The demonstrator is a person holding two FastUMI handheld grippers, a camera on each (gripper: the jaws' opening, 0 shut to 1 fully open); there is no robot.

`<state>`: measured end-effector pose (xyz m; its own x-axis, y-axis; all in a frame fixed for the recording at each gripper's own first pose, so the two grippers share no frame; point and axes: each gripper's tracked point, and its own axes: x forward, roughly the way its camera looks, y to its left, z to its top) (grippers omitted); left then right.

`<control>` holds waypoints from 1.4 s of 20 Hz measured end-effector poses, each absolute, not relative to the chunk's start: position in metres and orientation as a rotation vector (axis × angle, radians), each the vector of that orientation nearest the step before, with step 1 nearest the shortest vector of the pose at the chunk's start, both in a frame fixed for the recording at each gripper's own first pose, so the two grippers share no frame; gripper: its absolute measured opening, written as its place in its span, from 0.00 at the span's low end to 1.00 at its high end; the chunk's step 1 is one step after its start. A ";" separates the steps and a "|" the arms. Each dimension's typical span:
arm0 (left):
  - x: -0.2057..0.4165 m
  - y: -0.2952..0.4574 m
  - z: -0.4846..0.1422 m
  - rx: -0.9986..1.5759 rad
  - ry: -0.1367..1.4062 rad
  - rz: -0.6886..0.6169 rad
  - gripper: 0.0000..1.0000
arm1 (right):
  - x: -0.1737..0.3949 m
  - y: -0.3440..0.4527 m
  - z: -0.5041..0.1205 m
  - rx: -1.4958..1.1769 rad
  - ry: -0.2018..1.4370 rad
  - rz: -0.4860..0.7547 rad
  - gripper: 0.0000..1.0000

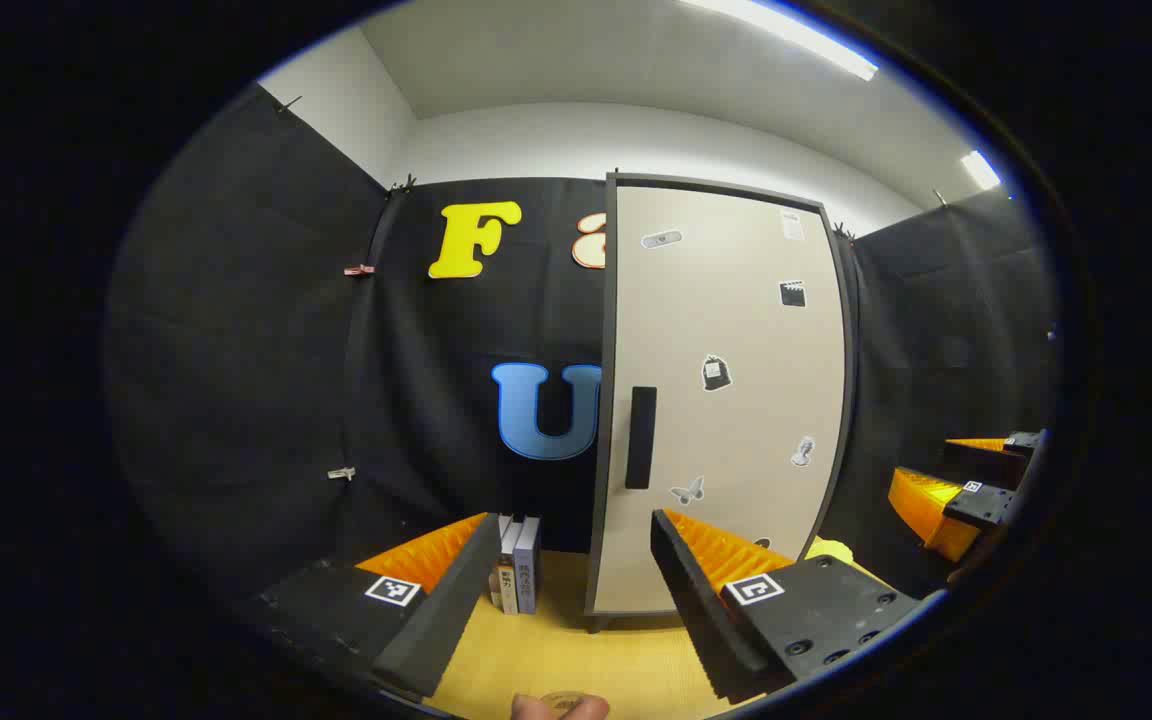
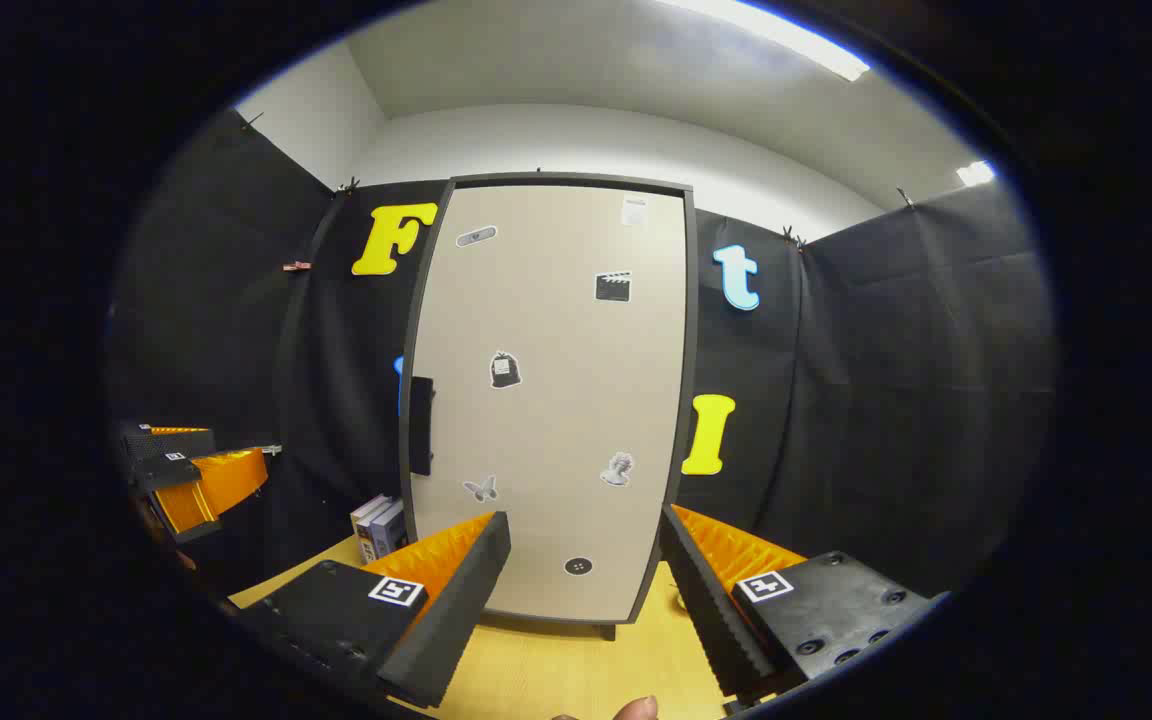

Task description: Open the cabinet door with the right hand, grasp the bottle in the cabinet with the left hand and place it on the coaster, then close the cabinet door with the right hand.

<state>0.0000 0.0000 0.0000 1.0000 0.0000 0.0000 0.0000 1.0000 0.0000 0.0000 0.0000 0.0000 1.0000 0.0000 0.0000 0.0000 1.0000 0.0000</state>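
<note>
Bright ceiling strip light (image 1: 786,35), fisheye-warped edges.

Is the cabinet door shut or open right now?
Shut. The cabinet door sits flush in its dark frame, no interior showing, handle untouched; both grippers hang open short of it.

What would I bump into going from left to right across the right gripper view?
The other gripper → the books → the cabinet's dark handle → the butterfly sticker → the clapperboard sticker → the black cloth wall.
</note>
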 end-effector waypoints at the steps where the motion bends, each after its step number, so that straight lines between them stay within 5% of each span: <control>1: -0.001 0.003 0.000 0.005 0.001 0.004 0.95 | 0.000 0.001 0.001 0.008 0.003 -0.001 0.97; 22: 0.002 0.019 0.005 0.026 0.002 -0.057 0.95 | 0.004 0.032 0.009 0.002 -0.035 -0.011 0.97; 28: 0.000 0.031 0.006 0.013 -0.009 -0.069 0.95 | 0.044 0.065 0.022 0.005 -0.071 0.047 0.97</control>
<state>0.0000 0.0307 0.0060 0.9976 -0.0685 0.0086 0.0684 0.9976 0.0132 0.0435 0.0646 0.0218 0.9964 0.0468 0.0707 -0.0472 0.9989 0.0038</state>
